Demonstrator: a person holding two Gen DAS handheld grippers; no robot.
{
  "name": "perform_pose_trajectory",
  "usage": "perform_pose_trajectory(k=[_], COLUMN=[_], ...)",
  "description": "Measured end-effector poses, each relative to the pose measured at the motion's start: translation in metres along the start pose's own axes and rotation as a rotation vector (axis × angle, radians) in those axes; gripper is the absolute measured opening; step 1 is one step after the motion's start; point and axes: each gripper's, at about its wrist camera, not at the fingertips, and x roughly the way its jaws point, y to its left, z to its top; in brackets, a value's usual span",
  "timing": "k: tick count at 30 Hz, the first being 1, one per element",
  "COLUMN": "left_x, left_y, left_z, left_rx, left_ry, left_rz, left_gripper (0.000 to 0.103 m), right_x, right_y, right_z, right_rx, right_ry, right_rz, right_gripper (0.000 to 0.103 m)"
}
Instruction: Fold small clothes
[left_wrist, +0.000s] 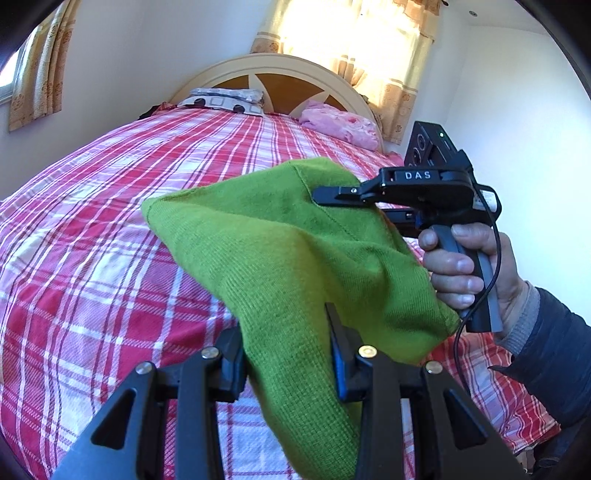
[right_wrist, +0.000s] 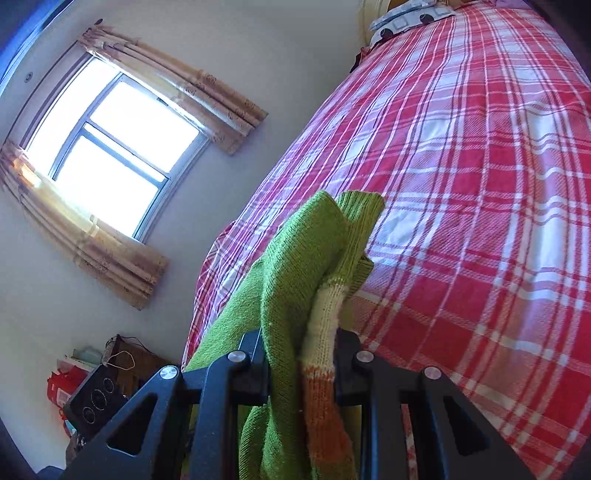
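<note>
One green knit garment, held aloft above the plaid bed, centre frame. Left tongs clamped on one bunched part, right tongs on another. Folding barely begun: no creases, nothing laid flat.

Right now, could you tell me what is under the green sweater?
The green sweater is held up by both grippers, left gripper and right gripper. Under it lies the red plaid bedspread. Whatever sits directly beneath the hanging cloth is covered.
</note>
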Motion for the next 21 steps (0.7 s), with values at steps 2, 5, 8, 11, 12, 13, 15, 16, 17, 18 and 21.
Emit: perform_pose_trajectory(k=[2,5,8,11,12,13,15,16,17,18,21], left_x=[0.001,0.002,0.002,0.001,0.001,0.001,0.003,0.004,0.004,0.005,0.008], left_y=[0.002,0.006,0.007,0.005,0.005,0.007,0.009,0.009,0.010,0.011,0.013], left_z=[-0.004,-0.007,-0.008,-0.011,-0.013,-0.015,-0.018,-0.019,-0.021,-0.022,-0.025], left_rx=[0.000,-0.005,-0.006,0.018,0.020,0.015,0.011,0.012,0.012,0.011,0.001], left_ry=[0.010,0.020,0.020,0.020,0.022,0.025,0.031,0.033,0.034,0.035,0.043], left_rz=[0.005,0.009,0.009,0.020,0.021,0.021,0.024,0.028,0.030,0.029,0.032], left_gripper=[0.036,0.036,0.036,0.036,0.036,0.036,0.036,0.036,0.036,0.036,0.037], right_x=[0.006,0.012,0.014,0.014,0.015,0.016,0.018,0.019,0.021,0.022,0.026], right_y=[-0.002,-0.003,-0.005,-0.008,-0.009,-0.010,-0.011,-0.012,-0.014,-0.015,-0.019], right_z=[-0.002,-0.004,-0.003,-0.003,-0.003,-0.003,-0.003,-0.003,-0.003,-0.004,-0.004], right_rx=[0.001,0.007,0.014,0.019,0.020,0.021,0.024,0.025,0.025,0.023,0.017], right_ry=[0.010,0.020,0.023,0.024,0.025,0.026,0.028,0.029,0.031,0.031,0.034], right_rz=[0.001,0.001,0.001,-0.001,-0.001,-0.002,-0.009,-0.012,-0.017,-0.023,-0.067], right_gripper=[0.024,0.024,0.024,0.024,0.024,0.024,0.024,0.024,0.024,0.024,0.024])
